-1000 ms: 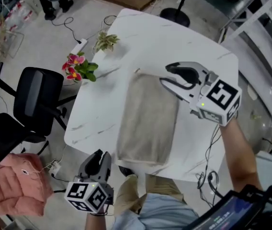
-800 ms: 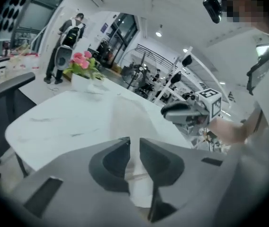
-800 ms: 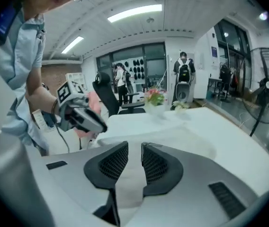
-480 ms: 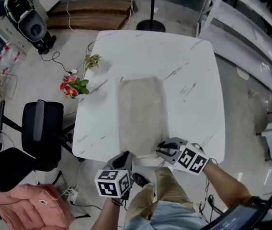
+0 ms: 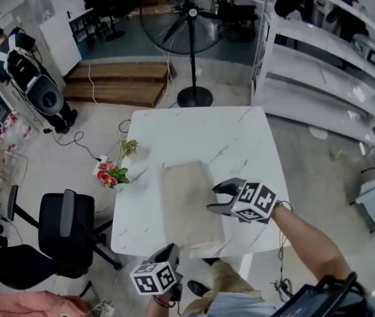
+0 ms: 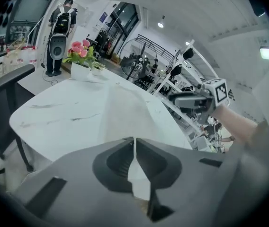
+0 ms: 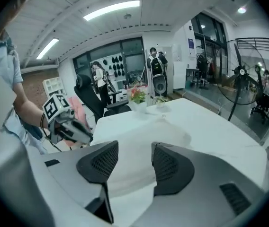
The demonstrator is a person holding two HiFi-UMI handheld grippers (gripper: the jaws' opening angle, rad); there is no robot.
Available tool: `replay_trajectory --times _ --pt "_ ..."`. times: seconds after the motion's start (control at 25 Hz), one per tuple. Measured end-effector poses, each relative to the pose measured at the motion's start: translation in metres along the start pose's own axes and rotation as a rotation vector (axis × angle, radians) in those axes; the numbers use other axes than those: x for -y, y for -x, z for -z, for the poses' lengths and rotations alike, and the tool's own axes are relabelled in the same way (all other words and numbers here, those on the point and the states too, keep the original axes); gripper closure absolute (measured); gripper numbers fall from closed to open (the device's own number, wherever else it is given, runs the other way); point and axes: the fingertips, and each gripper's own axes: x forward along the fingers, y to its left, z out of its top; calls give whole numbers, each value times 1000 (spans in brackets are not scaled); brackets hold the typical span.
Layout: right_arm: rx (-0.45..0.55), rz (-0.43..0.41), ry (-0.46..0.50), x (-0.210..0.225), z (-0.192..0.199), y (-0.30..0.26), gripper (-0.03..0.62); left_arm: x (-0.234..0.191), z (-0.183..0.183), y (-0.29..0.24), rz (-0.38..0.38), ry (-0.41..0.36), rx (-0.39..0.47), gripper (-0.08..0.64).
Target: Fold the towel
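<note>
The left gripper has its jaws closed together at the near left corner of the towel; whether any cloth is caught between them I cannot tell. The right gripper has just been opening and stands wide, with nothing between its jaws, hovering over the towel's right edge about halfway along. The towel lies flat as a long strip down the middle of the white table, its near end at the table's front edge.

It looks soft, light and limp, so I judge it will sag and drape from wherever it is lifted, and may slide on the smooth top. The best hold is likely a pinch at a corner or along an edge, one gripper to each side

Compared with half a second ago, the right gripper has left the near right corner and moved up the right side, while the left one stays closed at its corner. The towel has kept its place and shape
</note>
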Motion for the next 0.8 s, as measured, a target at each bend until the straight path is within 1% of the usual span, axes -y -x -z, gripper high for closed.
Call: replay_trajectory --times 0.08,0.16,0.28,0.4,0.44,0.52,0.6,0.64,0.72,0.8 --pt "1 -17 12 30 -27 -1 339 7 -3 4 -1 9 6 541" --pt "-16 -35 25 60 -48 -12 327 9 -7 7 -10 30 15 541" --pt "-81 -95 46 97 -64 -48 300 3 -18 10 -37 81 39 541" --pt "-190 -193 59 118 -57 -94 256 -11 -32 12 -74 127 72 541" --pt "-245 -230 58 123 -48 -107 231 -15 -38 12 -83 138 85 541" --pt "-380 -310 42 132 -22 -124 222 -24 -47 14 -103 152 108 541" --pt "-500 -406 5 135 4 -131 221 -32 -49 16 -127 163 122 541" --pt "-532 -458 -29 135 10 -133 223 -37 -49 17 -140 170 126 541" --pt "-545 -568 -140 134 8 -134 236 -46 -47 18 -168 191 133 541" --pt "-539 -657 -248 136 1 -137 280 -52 -42 18 -191 217 130 541"
